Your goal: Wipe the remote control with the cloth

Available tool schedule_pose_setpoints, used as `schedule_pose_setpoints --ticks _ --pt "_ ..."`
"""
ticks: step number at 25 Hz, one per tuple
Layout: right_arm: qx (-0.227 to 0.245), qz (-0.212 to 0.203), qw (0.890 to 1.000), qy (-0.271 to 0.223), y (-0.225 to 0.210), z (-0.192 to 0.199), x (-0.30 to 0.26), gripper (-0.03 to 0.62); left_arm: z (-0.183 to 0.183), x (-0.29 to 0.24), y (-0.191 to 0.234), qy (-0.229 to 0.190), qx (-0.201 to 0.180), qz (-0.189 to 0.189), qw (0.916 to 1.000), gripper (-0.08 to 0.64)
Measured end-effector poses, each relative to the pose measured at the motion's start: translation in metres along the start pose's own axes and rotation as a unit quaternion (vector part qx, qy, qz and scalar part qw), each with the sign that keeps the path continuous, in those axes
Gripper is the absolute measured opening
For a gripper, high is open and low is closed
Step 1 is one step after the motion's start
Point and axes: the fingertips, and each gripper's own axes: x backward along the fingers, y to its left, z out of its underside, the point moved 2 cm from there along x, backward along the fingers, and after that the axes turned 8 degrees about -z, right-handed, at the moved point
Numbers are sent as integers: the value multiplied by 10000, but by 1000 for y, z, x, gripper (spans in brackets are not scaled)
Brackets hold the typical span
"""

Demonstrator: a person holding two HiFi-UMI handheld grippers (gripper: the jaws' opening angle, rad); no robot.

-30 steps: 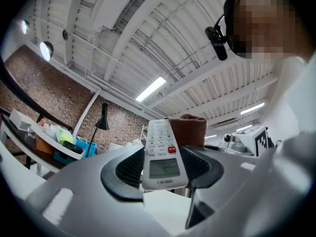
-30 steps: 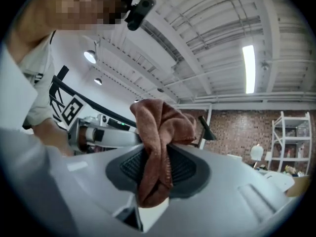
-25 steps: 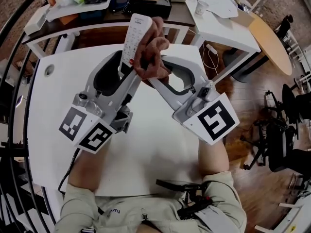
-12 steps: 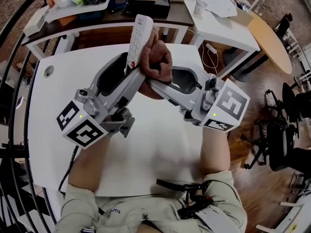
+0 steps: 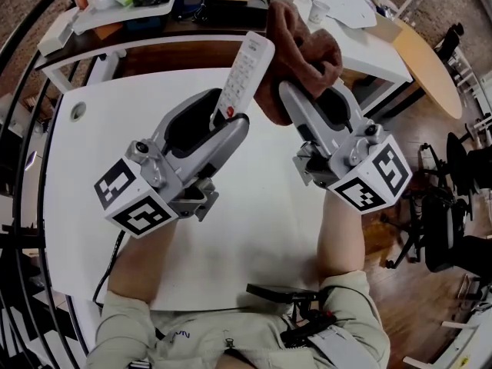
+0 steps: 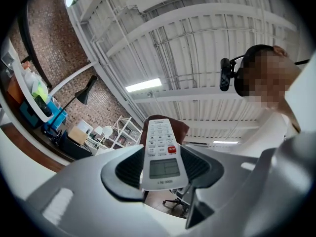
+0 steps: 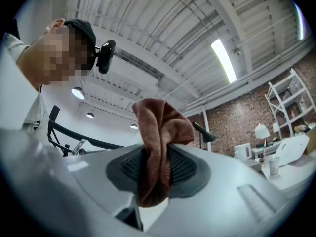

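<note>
— Above table [image 5: 254,237], twelve o'clock: left gripper [image 5: 227,120] clamps remote control [image 5: 247,68], tilted up; right gripper [image 5: 296,91] pinches cloth [image 5: 307,52].
— Mid-wipe, I judge (cloth at remote's three o'clock). Next: press cloth onto keys, stroke lengthwise.

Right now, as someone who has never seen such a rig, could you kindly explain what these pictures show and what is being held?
There is no robot here: a person holds a hand-worked pair of tongs in each hand. The head view comes from a camera on the person's head, looking steeply down. The two gripper views come from cameras riding on the tongs, each looking along its own jaws. The left tongs grip the lower end of a long white plastic remote control with a red button. The right tongs pinch a bunched reddish-brown cloth, raised right beside the remote's upper part. Whether the two touch I cannot tell. Both are held up above a white table.
</note>
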Motion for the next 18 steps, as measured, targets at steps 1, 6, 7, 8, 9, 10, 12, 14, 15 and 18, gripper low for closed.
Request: schedule_pose_setpoints --ticks 1,6,7,8,9,10,12,14,15,18 --pt "-30 42 10000 3 -2 1 0 103 2 -1 -3 34 -19 60 10000 243" --pt "-169 -65 9996 221 0 14 -6 103 9 -4 -10 146 -46 161 9998 244" --pt "-185 -126 9994 280 2 16 -8 103 8 -4 -9 131 -33 151 9998 242" --pt "-199 -196 9990 348 5 19 -10 103 6 -3 -8 105 -20 135 9999 242" --pt "-210 -276 9985 425 8 23 -13 103 4 -2 -7 73 -4 117 9999 244" --pt "-218 -362 9978 510 11 26 -16 103 2 -2 -5 39 17 99 9999 243" --pt "-217 -536 9960 680 18 34 -21 103 -1 0 -2 -36 71 70 9999 244" --pt "-191 -707 9938 834 26 42 -25 103 -6 1 0 -126 107 36 9999 244" --pt "-172 -792 9926 909 30 45 -27 103 -9 3 1 -181 119 6 9998 244" --pt "-85 -1036 9880 1143 42 55 -33 103 -16 7 9 -356 170 -136 9991 244"
